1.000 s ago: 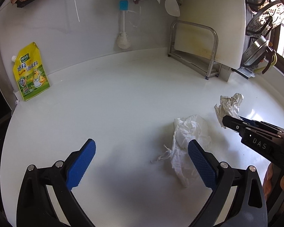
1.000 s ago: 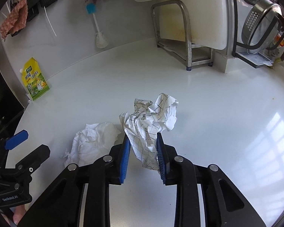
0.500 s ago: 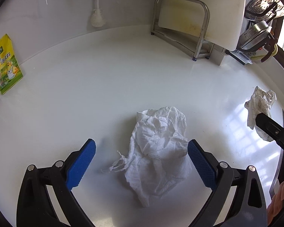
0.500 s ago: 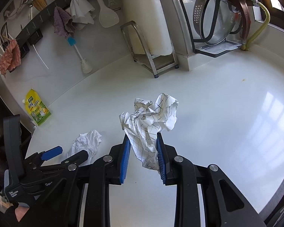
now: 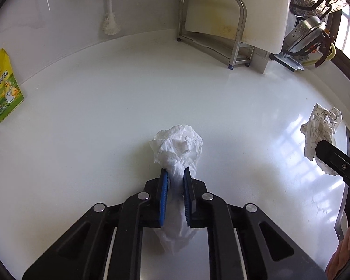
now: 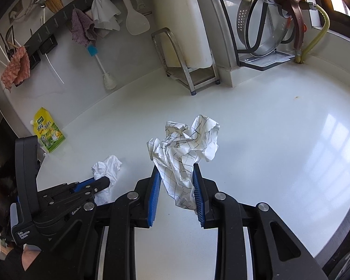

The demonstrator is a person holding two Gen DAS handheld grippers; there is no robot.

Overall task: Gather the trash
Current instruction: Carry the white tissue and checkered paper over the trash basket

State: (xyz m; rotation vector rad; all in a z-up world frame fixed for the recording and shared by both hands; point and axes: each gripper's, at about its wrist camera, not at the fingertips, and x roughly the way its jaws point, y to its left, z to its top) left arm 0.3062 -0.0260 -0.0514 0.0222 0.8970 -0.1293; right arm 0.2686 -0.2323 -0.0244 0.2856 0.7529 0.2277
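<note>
White tissue, loose between wide jaws a second ago, is now clamped by the left gripper. Right gripper still grips the checked paper.

Crumpled soft tissue and creased grid-printed paper above a glossy smooth white counter; brushed metal rack.
</note>
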